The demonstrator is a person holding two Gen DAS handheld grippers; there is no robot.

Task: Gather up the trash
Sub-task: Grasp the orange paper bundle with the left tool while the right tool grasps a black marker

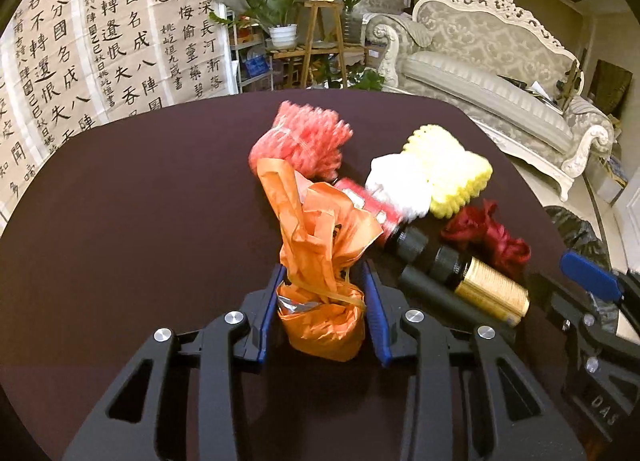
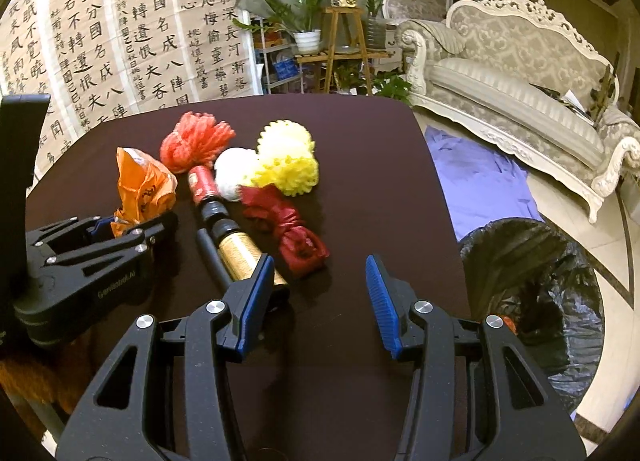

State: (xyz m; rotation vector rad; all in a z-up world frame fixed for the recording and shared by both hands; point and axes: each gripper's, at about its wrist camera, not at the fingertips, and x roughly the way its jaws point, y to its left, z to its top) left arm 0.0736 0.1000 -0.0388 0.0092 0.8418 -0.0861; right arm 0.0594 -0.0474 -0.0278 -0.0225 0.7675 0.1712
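My left gripper (image 1: 324,303) is shut on an orange plastic bag (image 1: 320,253) of trash, above the dark table; it also shows in the right wrist view (image 2: 142,185). My right gripper (image 2: 318,281) is open and empty above the table's near right part. Beyond lie a pink foam net (image 2: 196,141), a white foam net (image 2: 234,173), a yellow foam net (image 2: 288,161), a crumpled red bag (image 2: 294,231), a red can (image 2: 202,185) and a gold-and-black tube (image 2: 236,247).
A bin lined with a black bag (image 2: 532,281) stands on the floor right of the table (image 2: 360,181). A purple cloth (image 2: 480,181) lies on the floor. A sofa (image 2: 520,81) and plant stand (image 2: 344,33) are behind.
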